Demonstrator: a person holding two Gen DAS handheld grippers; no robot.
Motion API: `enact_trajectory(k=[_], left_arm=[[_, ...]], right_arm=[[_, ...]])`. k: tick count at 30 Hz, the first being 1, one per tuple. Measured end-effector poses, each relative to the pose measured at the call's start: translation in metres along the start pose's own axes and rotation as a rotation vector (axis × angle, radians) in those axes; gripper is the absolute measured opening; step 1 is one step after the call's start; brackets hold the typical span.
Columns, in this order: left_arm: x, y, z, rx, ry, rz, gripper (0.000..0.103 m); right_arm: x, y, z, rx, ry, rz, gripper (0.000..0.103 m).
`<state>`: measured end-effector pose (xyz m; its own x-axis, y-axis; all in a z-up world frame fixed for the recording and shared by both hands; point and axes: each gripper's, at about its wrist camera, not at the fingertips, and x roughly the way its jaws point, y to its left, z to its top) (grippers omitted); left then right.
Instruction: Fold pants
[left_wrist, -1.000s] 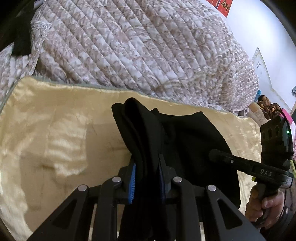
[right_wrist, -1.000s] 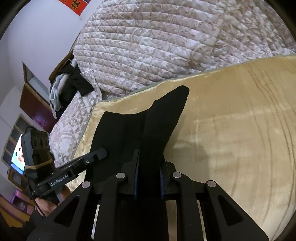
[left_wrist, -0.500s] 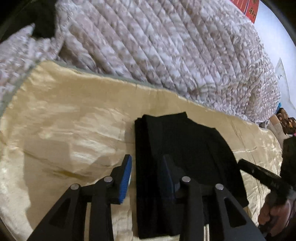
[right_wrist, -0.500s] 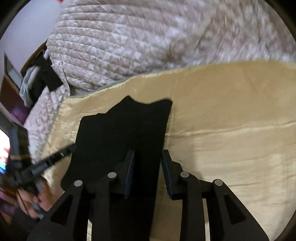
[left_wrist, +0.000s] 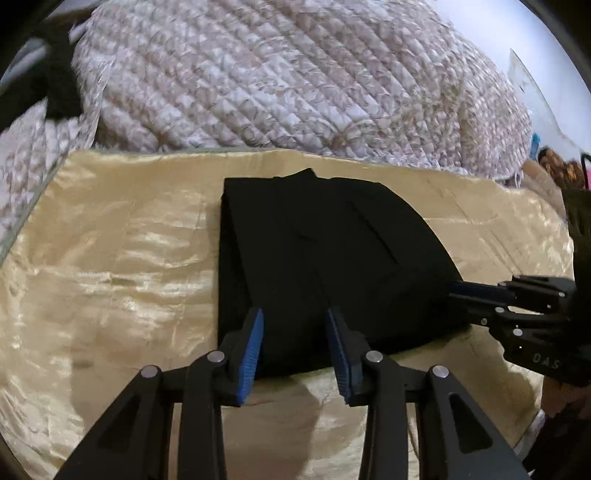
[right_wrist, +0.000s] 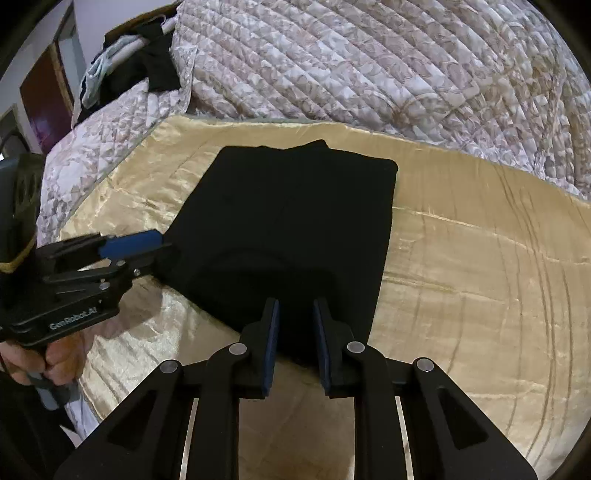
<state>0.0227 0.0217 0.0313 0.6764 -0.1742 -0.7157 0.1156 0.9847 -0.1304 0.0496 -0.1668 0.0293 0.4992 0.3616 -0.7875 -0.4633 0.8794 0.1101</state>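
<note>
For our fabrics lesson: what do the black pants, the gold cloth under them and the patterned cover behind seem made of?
Black pants: matte, probably woven cotton or blend; no sheen. Gold cloth: satin-like, glossy; bright streaks along its creases. Patterned cover: padded quilted textile; stitched ridges, puffed rows.

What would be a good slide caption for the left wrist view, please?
Left gripper open above the near edge of folded black pants lying flat on a golden satin sheet.

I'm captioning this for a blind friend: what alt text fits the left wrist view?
Black pants lie folded flat on a shiny golden cloth, with the left gripper open just above their near edge. The right gripper reaches in from the right; a quilt lies behind.
</note>
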Motion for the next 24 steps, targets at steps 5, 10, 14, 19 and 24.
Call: enact_trajectory(k=[5, 10, 14, 19, 24], left_arm=[[0.003, 0.012, 0.021, -0.050, -0.001, 0.001, 0.038], [0.022, 0.016, 0.046, -0.068, 0.002, -0.015, 0.038], [0.050, 0.023, 0.044, -0.083, 0.083, 0.005, 0.039], [0.038, 0.024, 0.047, -0.088, 0.049, 0.033, 0.039], [0.014, 0.013, 0.037, -0.063, 0.012, 0.034, 0.039]], right_arm=[[-0.011, -0.009, 0.018, 0.044, -0.033, 0.031, 0.019], [0.000, -0.029, 0.052, 0.080, -0.058, 0.011, 0.019], [0.031, -0.041, 0.059, 0.095, 0.004, 0.010, 0.019], [0.030, -0.052, 0.059, 0.157, 0.001, 0.034, 0.018], [0.009, -0.036, 0.052, 0.118, -0.037, 0.047, 0.018]])
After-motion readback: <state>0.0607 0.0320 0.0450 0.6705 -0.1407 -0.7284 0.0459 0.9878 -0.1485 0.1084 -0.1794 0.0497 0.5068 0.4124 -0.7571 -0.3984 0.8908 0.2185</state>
